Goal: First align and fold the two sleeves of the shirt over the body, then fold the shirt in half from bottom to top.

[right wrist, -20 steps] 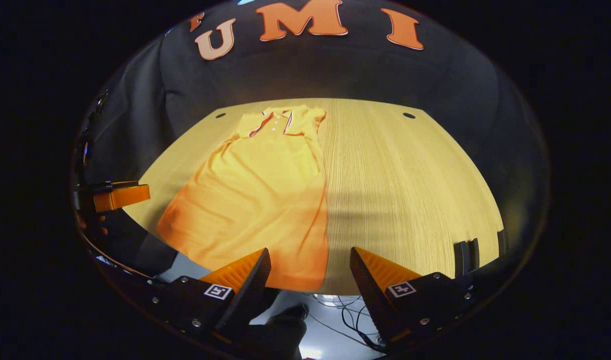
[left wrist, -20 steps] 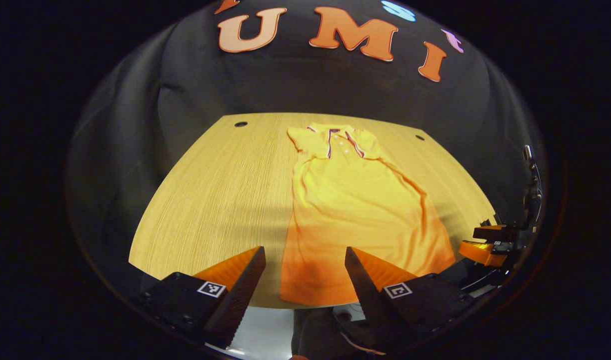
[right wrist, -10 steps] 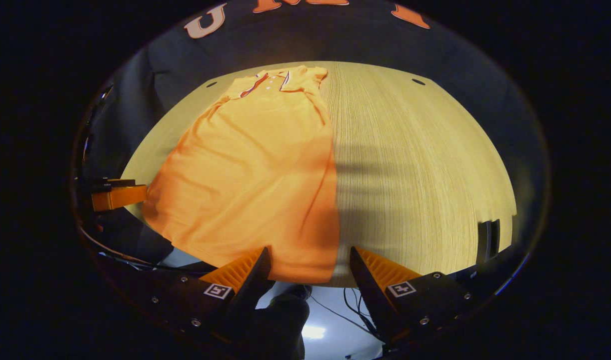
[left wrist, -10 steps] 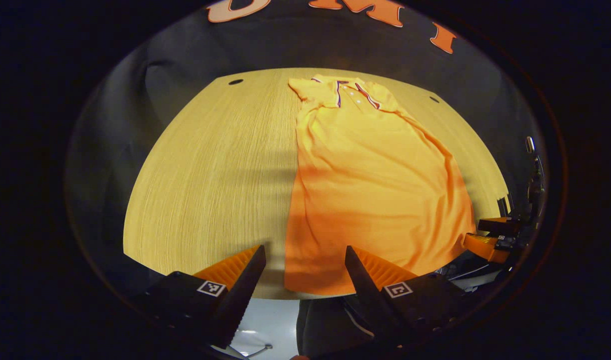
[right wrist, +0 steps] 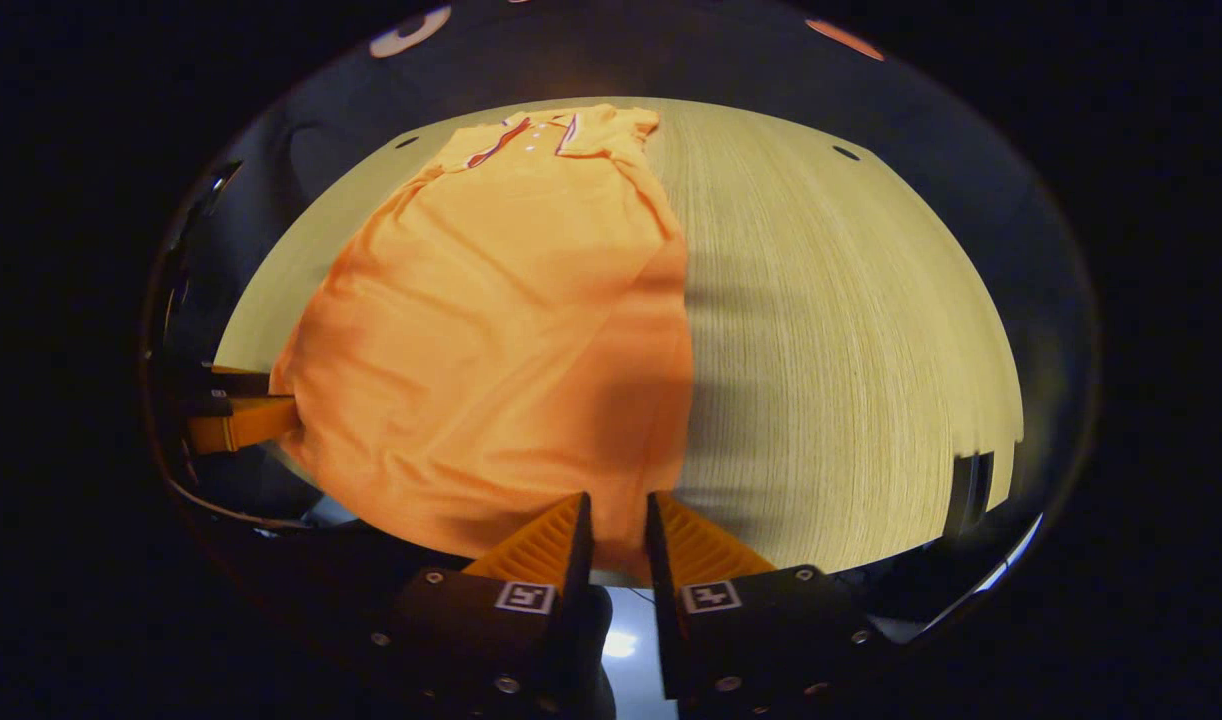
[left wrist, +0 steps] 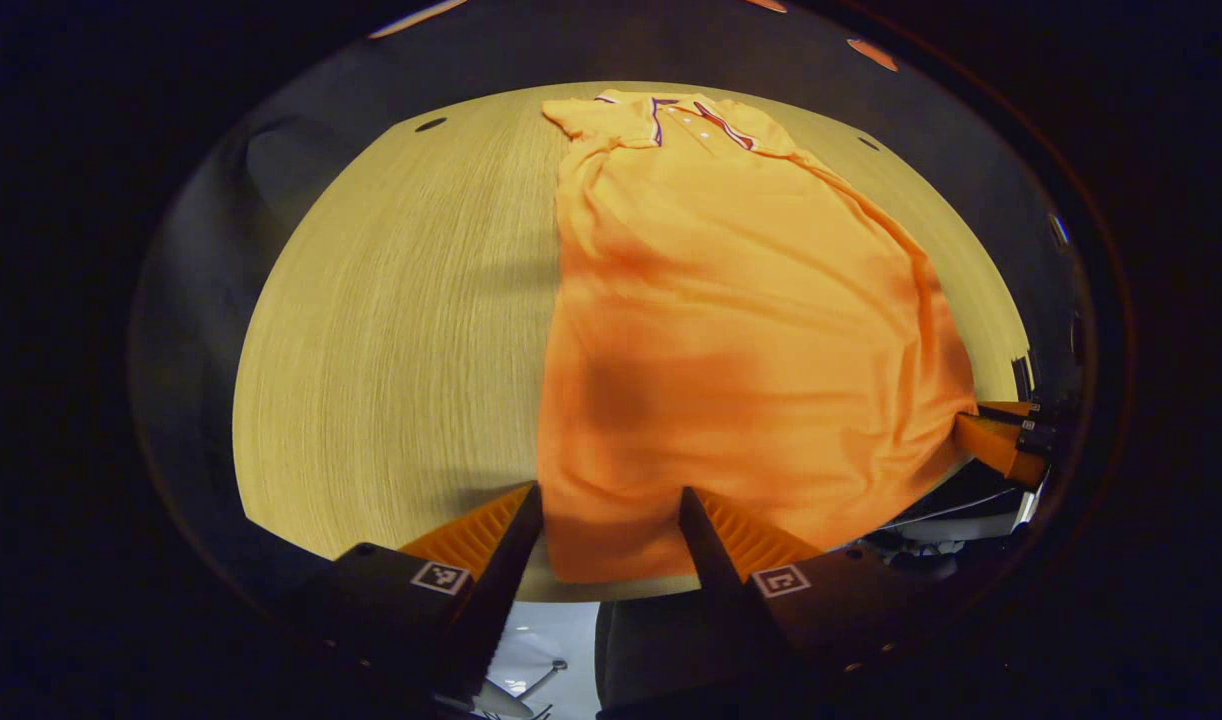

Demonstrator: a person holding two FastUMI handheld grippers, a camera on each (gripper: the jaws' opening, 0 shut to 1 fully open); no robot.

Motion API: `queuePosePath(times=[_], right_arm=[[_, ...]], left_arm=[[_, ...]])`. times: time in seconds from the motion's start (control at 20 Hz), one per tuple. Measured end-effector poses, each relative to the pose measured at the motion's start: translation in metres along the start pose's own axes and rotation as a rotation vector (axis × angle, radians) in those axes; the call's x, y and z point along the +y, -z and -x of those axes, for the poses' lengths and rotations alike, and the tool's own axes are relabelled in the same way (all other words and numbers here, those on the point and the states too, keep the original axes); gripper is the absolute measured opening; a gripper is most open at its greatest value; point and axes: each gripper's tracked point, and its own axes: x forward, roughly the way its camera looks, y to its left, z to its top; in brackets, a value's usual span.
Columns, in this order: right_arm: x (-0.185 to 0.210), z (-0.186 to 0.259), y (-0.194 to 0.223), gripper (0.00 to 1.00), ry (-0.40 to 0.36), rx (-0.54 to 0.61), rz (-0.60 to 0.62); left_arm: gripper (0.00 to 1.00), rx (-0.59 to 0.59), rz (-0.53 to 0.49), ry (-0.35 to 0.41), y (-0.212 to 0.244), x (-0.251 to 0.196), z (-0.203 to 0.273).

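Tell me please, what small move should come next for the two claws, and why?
Probably close the left claw on the hem first. The shirt lies flat on the table with its sleeves already folded in. The right claw looks nearly shut on its bottom corner, while the left one stands open around the other corner. Both need a grip before lifting the hem toward the collar.
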Motion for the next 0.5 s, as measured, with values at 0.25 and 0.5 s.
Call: queuePosePath(times=[0.25,0.5], right_arm=[[0.014,0.002,-0.009,0.04,-0.167,0.016,-0.248],[0.012,0.019,-0.049,0.04,-0.196,-0.113,-0.201]], left_arm=[[0.01,-0.012,-0.012,0.096,-0.006,-0.016,0.001],[0.01,-0.118,0.01,0.127,-0.047,-0.012,0.026]])
